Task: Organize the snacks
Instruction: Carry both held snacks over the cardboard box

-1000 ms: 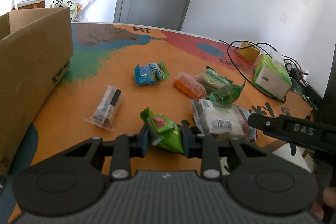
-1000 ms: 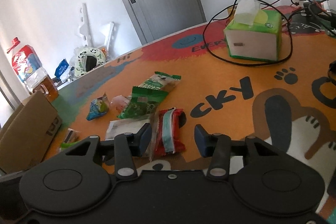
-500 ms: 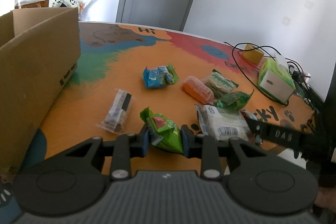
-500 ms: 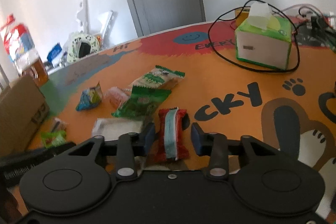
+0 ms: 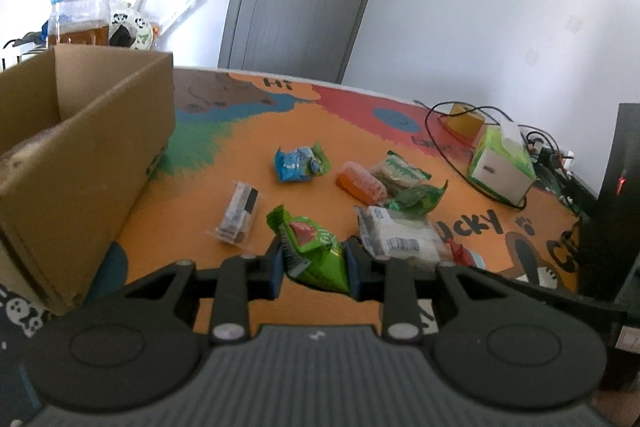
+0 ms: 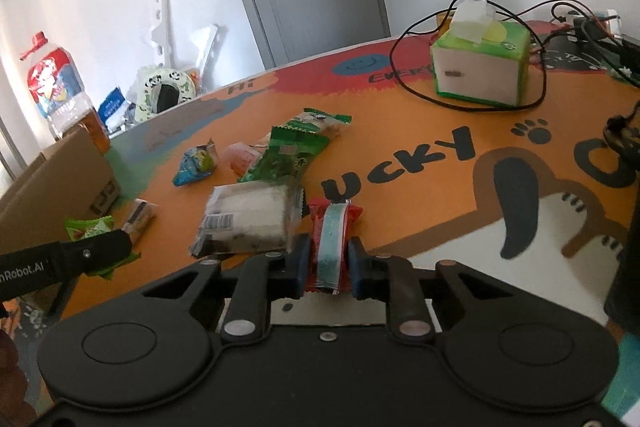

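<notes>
My left claw [image 5: 313,265] is pinched tight on a crinkled green foil snack packet with a red patch [image 5: 311,247], its blue pads pressing both sides of the packet, which sticks up out of the grip toward the far side. Ahead and left of that claw stands an open brown cardboard box [image 5: 92,147]; just ahead and slightly left lies a clear-wrapped snack with a black-and-white label [image 5: 239,215], and further ahead a blue foil packet [image 5: 300,163]. Ahead and right I see an orange wrapped snack [image 5: 360,183], a dark green crumpled packet [image 5: 418,197] and a white packet with a barcode [image 5: 398,241] lying on the colourful printed tabletop [image 5: 200,187]. My right claw [image 6: 329,267] is closed on a red packet with a pale blue stripe [image 6: 332,231], gripped edge-on between the pads. Just left of that claw lies the same white barcode packet [image 6: 248,219], touching the red one. Printed on the tabletop ahead and right of the claw I read "UCKY", further ahead "EVERY" and "Hi". Well ahead and right sits a green-and-white tissue box [image 6: 480,67] ringed by a black cable [image 6: 404,87]. At the far left, the other tool's black arm shows the lettering "nRobot.AI". Beyond the tabletop's left edge stands a large clear plastic jug with a red-and-blue label [image 6: 56,91]; its writing is too blurred to read.
</notes>
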`<move>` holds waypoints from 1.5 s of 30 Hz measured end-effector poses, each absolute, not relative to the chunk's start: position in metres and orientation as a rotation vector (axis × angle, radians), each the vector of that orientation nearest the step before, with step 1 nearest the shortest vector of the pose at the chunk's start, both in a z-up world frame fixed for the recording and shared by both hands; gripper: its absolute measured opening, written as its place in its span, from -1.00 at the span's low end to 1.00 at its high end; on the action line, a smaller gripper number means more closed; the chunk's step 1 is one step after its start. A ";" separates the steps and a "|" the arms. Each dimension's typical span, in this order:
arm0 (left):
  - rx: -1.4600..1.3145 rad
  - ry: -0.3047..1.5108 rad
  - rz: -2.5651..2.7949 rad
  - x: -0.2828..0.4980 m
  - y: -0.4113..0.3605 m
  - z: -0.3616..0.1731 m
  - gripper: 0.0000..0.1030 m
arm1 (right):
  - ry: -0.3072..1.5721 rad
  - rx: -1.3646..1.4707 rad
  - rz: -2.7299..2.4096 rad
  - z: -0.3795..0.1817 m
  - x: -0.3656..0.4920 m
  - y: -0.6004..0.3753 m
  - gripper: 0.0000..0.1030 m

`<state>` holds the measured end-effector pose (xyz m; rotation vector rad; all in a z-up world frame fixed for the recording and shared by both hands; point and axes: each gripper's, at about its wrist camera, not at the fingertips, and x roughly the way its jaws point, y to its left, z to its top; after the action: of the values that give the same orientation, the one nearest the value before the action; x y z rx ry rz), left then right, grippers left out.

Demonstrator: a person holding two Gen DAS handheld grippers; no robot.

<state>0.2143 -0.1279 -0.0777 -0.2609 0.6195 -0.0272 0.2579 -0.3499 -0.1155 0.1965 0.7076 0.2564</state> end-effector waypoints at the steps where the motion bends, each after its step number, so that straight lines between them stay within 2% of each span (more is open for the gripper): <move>1: -0.260 0.613 -0.026 0.212 -0.128 -0.075 -0.42 | 0.701 0.202 0.256 -0.113 0.255 -0.351 -0.59; 16: -0.271 0.505 0.026 0.181 -0.106 -0.035 -0.42 | 0.576 0.214 0.361 -0.069 0.236 -0.322 -0.59; 45: -0.295 0.405 0.193 0.136 0.014 0.018 -0.42 | 0.479 0.168 0.607 -0.017 0.210 -0.205 -0.59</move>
<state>0.1364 0.0138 0.0183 -0.2951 0.4053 0.1933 0.2098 -0.2054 -0.0172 0.1682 0.4790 0.6074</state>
